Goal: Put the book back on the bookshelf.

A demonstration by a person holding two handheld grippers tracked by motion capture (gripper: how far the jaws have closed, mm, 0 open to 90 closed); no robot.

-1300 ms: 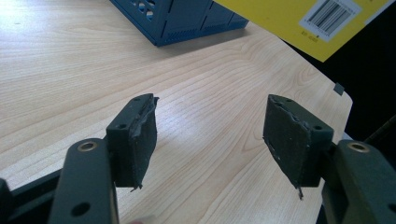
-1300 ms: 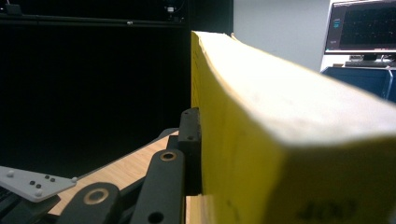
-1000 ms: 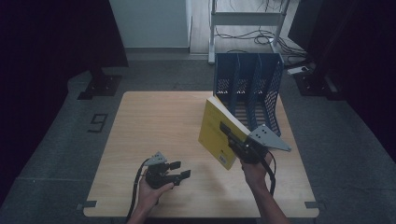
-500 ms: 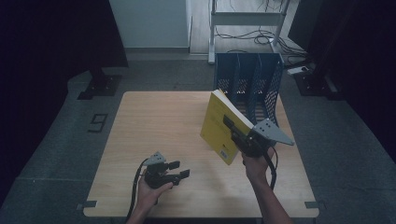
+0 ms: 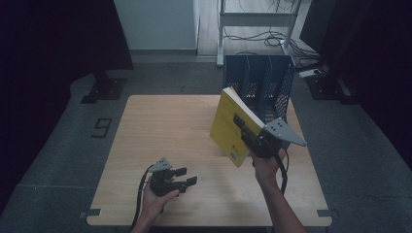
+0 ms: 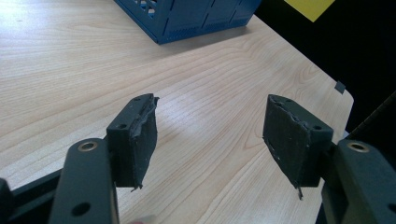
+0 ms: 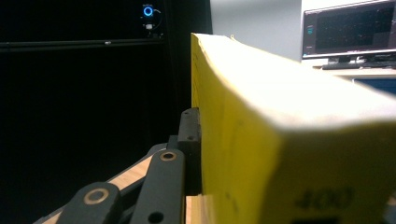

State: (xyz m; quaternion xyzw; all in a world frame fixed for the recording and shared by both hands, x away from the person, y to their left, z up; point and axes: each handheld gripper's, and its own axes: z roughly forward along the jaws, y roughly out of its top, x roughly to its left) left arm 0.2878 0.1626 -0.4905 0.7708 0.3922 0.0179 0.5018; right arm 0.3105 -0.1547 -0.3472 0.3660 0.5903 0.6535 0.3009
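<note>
A dim room with dark curtains, a grey floor and a metal rack [image 5: 257,19] strung with cables surrounds a pale wooden table [image 5: 160,126], seen from the high view. At the table's far right corner stands a blue file holder [image 5: 260,85] with 3 upright slots and perforated walls; its lower edge also shows at the top of the left gripper view [image 6: 196,18].

The right gripper [image 5: 245,131] is clamped on a yellow book [image 5: 231,128], lifted clear of the table and tilted, its top corner just in front of the file holder's near side. In the right gripper view the book [image 7: 261,130] is seen edge-on, its pages pale and its cover yellow, with 1 black jaw pressed flat against the left face; a monitor [image 7: 348,30] glows behind it. The person's right hand [image 5: 265,167] grips the tool from below, its grey three-cornered plate pointing right.

The left gripper [image 5: 182,177] rests low near the table's front edge, held in the left hand [image 5: 158,199], well apart from the book. Its 2 jaws stand partly open with nothing but bare wood between the pads [image 6: 140,140].
</note>
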